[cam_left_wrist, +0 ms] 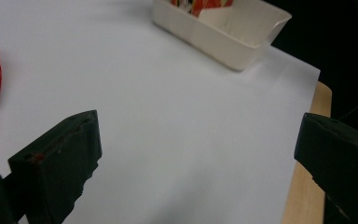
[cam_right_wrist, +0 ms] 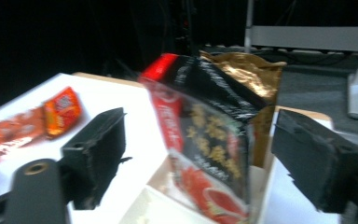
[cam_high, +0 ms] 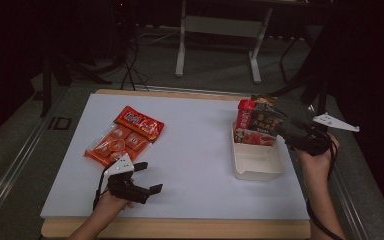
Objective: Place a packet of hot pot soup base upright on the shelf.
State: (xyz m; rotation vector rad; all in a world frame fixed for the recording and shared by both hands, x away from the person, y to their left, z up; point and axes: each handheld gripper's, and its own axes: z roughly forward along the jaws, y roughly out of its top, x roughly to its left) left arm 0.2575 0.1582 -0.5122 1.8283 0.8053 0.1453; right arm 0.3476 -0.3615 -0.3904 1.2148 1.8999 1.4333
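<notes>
Right gripper (cam_high: pixel 289 131), jaws spread, is held at the black snack bag (cam_high: pixel 266 120) standing in the white tray (cam_high: pixel 257 172) right of centre; closing is needed next.

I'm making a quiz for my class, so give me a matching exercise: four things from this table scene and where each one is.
1. white tray
2. orange snack packs
3. dark snack bag
4. left tongs

A. standing in the tray's far end
B. lying flat on the table's left part
C. open, at the near left edge
D. on the table's right part

Pairs: 1-D, 2-B, 3-A, 4-C
</notes>
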